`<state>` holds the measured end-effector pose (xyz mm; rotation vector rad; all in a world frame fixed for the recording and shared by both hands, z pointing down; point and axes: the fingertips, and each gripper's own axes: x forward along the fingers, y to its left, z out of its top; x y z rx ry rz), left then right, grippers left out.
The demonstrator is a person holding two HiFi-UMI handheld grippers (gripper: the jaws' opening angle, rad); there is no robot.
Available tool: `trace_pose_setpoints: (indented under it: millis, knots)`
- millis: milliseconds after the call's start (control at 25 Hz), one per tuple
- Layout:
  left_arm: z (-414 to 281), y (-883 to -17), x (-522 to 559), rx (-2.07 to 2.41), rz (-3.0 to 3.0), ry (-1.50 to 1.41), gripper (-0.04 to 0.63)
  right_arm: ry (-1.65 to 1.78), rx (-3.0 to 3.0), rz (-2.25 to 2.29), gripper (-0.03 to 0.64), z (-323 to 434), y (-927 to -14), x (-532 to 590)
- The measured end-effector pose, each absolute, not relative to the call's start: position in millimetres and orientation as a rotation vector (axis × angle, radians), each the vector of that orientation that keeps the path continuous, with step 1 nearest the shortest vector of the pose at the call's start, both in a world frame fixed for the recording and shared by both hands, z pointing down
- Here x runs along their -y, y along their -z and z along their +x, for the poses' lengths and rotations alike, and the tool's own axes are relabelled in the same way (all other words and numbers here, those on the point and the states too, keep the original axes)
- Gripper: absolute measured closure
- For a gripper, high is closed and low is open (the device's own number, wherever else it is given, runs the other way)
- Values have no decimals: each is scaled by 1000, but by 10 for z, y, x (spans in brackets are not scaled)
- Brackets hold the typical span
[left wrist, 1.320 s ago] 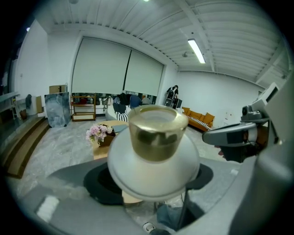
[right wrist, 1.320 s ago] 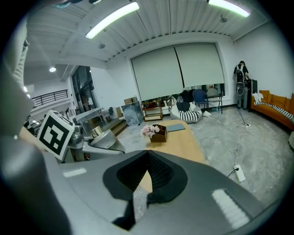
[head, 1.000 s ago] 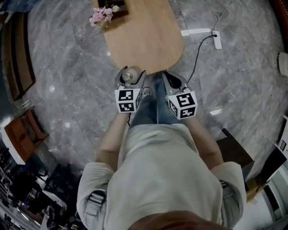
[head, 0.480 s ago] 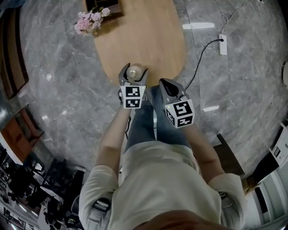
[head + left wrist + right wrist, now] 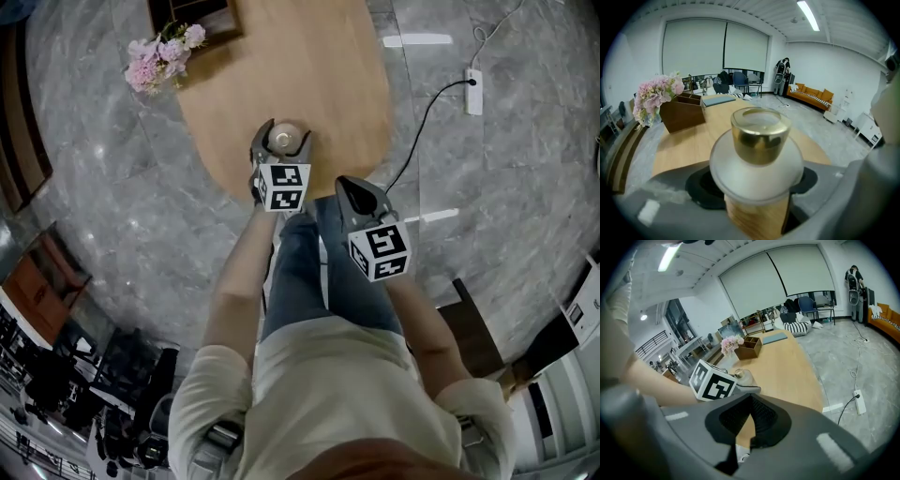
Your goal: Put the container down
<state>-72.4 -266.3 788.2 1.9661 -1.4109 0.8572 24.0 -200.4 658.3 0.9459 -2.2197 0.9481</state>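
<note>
container (image 5: 757,154) now over table (image 5: 328,75) | left claw (image 5: 282,141) clamped round it

Open table (image 5: 328,84) ahead; flowers (image 5: 159,58) and wooden box (image 5: 192,13) occupy its far-left corner.

One container (image 5: 284,140), one table (image 5: 319,66) (one bouquet (image 5: 155,61)).

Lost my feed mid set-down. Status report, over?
Left gripper clamped on container. Right gripper shut, empty. Container over table's near end, touchdown unconfirmed. Flowers far off, path clear.
</note>
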Motion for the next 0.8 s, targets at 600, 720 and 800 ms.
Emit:
trace_pose_setpoints:
  millis: [600, 720, 800]
  knots:
    - [-666, -8302, 2909, 1444, 1974, -884, 243, -1035, 2180, 931, 615, 288, -6929, 2109]
    - [-662, -8304, 2921, 1460, 1979, -866, 243, -1055, 2181, 931, 615, 249, -6937, 2099]
    - [-661, -8306, 2911, 1455, 1983, -876, 242, -1056, 2190, 933, 615, 215, -6914, 2107]
